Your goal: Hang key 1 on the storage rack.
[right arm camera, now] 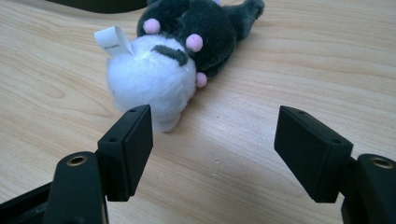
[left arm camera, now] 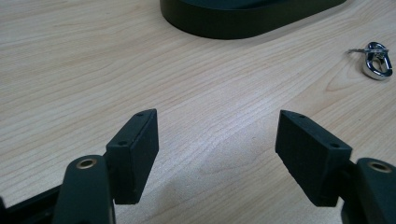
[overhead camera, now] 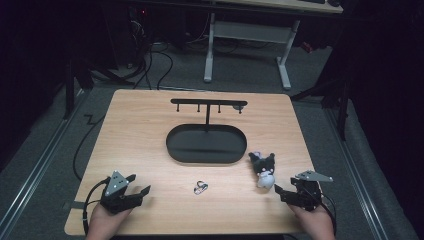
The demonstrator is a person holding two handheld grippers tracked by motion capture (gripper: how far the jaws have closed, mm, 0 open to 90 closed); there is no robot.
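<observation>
Looks like the reach-in stage; right gripper gaping wide, nothing held, plush lying just ahead by the tray; left gripper wide too, idle; next probably nudge forward, then squeeze.

My left gripper rests low at seven o'clock, jaws spread wide, pointing toward two. My right gripper sits at five o'clock, jaws apart, aimed toward ten.
</observation>
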